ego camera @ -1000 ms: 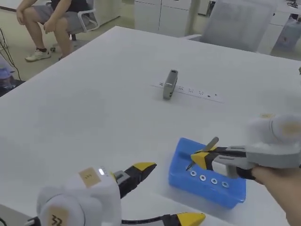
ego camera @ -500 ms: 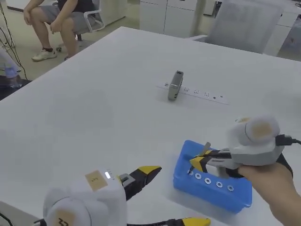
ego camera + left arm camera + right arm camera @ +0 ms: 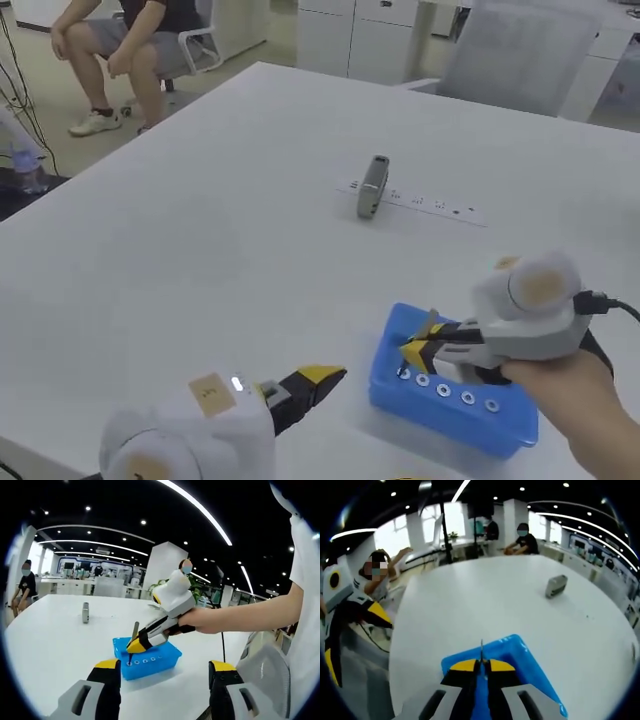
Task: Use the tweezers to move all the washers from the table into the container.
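My right gripper (image 3: 415, 350) is clamped on the tweezers (image 3: 134, 631), its jaws pressed together around them. It hangs just above the blue container (image 3: 440, 412), which sits on the white table (image 3: 200, 230). The tweezers' tip points down inside the container, at the end of the row of washers (image 3: 443, 388) farthest from my hand (image 3: 565, 395). I count 5 washers there, lying flat on the container's floor in 1 line. I cannot tell whether the tip holds a washer. My left gripper (image 3: 165, 666) has its jaws wide apart with nothing between them, on my side of the container and clear of it. A grey block (image 3: 372, 186) stands well beyond the container, at a flat socket strip (image 3: 430, 203).
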Tool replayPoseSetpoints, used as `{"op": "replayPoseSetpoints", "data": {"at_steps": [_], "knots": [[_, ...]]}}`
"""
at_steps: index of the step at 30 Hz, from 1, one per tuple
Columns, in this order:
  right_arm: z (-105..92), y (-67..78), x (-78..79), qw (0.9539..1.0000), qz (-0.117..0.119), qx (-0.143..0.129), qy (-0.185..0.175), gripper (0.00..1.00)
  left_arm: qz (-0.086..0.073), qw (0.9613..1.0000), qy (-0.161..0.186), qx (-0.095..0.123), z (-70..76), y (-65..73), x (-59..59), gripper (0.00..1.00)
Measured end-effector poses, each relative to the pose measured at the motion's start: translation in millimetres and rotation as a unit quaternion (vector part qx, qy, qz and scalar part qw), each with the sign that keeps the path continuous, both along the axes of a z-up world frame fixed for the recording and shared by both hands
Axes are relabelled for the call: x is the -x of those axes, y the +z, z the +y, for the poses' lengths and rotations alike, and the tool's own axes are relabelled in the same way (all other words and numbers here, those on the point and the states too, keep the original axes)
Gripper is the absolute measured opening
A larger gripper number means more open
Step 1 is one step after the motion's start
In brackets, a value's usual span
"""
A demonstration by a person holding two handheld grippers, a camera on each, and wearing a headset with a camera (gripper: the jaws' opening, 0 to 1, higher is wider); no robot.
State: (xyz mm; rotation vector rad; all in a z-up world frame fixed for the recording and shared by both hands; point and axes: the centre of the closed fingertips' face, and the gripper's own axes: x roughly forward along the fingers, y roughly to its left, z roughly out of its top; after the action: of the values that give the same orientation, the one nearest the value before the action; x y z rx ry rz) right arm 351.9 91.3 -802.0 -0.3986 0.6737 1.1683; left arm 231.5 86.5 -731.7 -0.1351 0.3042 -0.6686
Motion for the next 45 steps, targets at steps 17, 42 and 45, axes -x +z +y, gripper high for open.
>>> {"op": "replayPoseSetpoints", "data": {"at_steps": [17, 42, 45], "knots": [[-42.1, 37.1, 56.1, 0.9989, -0.032, -0.015, 0.031, 0.04, 0.039, 0.9969, -0.068, 0.012, -16.3, -7.0, 14.4, 0.56], [-81.2, -11.8, 168.6, 0.9783, 0.005, 0.075, 0.193, 0.03, 0.024, 0.9434, -0.309, -0.118, -84.7, -6.1, 40.8, 0.17], [-83.2, -11.3, 170.6, 0.9768, 0.003, 0.081, 0.199, 0.03, 0.025, 0.9325, -0.333, -0.137, -88.5, -8.2, 44.5, 0.12]]}}
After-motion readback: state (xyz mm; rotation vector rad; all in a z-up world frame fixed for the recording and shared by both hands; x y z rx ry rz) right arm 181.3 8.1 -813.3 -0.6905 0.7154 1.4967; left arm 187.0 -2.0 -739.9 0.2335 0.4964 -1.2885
